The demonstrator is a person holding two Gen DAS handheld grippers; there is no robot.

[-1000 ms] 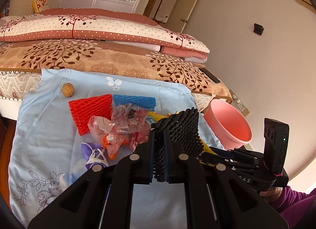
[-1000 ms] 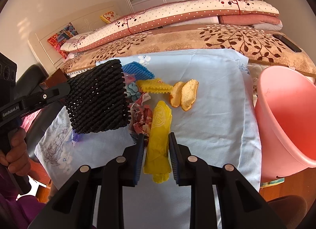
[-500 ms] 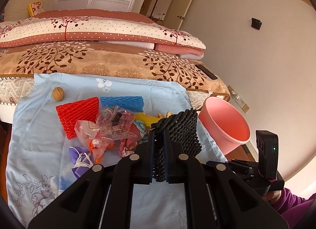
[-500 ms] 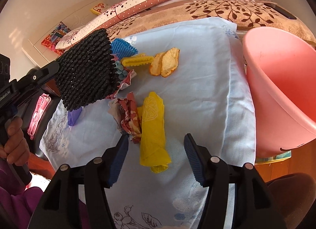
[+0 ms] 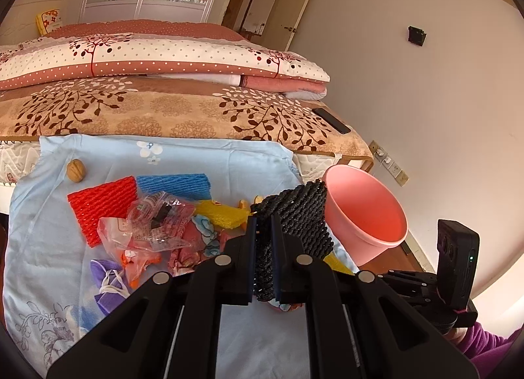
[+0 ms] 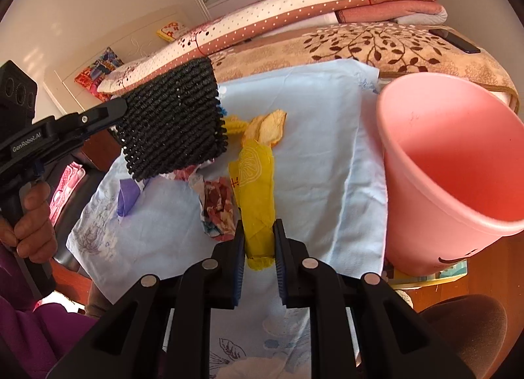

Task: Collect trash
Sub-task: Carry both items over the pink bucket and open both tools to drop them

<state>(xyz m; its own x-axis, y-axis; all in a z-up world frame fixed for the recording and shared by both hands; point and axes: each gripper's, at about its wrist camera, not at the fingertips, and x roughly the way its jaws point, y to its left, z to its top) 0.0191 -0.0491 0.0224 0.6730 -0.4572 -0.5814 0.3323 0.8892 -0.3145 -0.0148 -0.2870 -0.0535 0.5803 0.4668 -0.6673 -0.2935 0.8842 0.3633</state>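
We see a light blue sheet (image 5: 229,163) spread beside the bed (image 5: 183,110). Left gripper (image 5: 263,241) clamps black foam net (image 6: 172,122); right gripper (image 6: 258,241) pinches yellow wrapper (image 6: 257,182) near pink bin (image 6: 452,163).

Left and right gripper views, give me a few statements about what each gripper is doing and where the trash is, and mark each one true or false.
1. The left gripper is shut on the black foam net. True.
2. The right gripper has its fingers on either side of the yellow wrapper. True.
3. The pink bucket already holds the red foam net. False: the red foam net lies on the blue cloth, and no trash shows in the visible part of the bucket.
4. The walnut sits inside the bucket. False: it rests on the blue cloth near its far left corner.
5. The black foam net lies flat on the cloth. False: it is held up in the air.
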